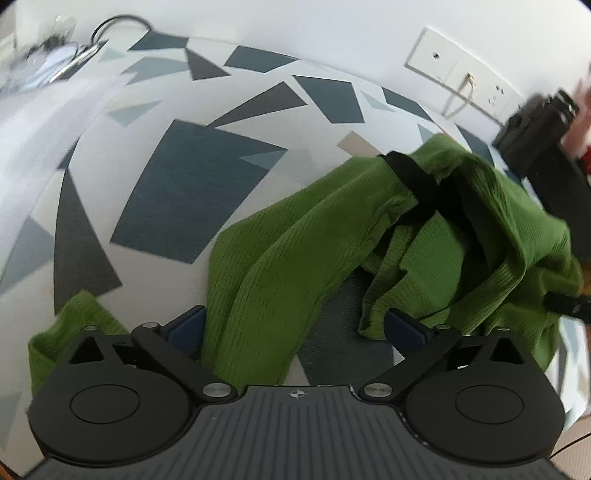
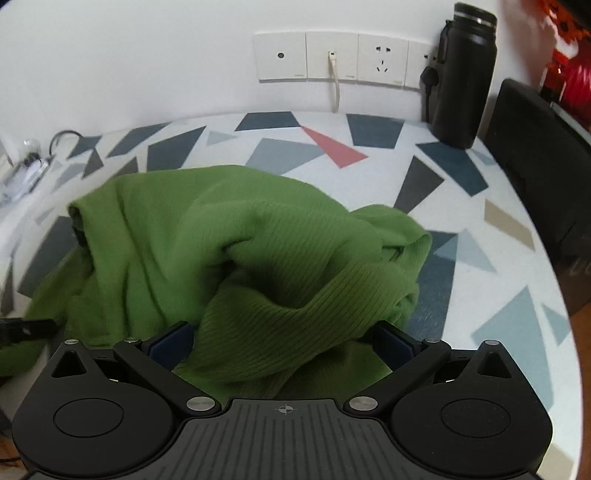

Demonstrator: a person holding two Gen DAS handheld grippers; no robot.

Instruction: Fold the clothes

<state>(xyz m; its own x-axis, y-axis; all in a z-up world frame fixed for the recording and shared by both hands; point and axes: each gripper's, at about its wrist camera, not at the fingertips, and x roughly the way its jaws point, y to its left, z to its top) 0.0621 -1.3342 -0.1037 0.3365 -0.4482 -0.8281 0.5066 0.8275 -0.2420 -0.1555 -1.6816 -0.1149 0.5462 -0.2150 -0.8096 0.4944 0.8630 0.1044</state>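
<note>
My left tongs stand wide open, tilted down over the table; a fold of the green garment runs up between the blue pads without being pinched. My right tongs are spread just as wide, also angled down, with a bunched ribbed fold of the same green garment lying loose in the gap.

Only the left view shows the garment's black strap, right of centre, and a metal ring at the upper left. At its upper right edge a dark blurred object sits; I cannot tell what it is.

Only the right view shows the black bottle standing at the upper right, the row of wall sockets with a white cable plugged in, and a red triangle on the patterned tablecloth.

The garment lies crumpled mid-table, in the centre of both frames.
</note>
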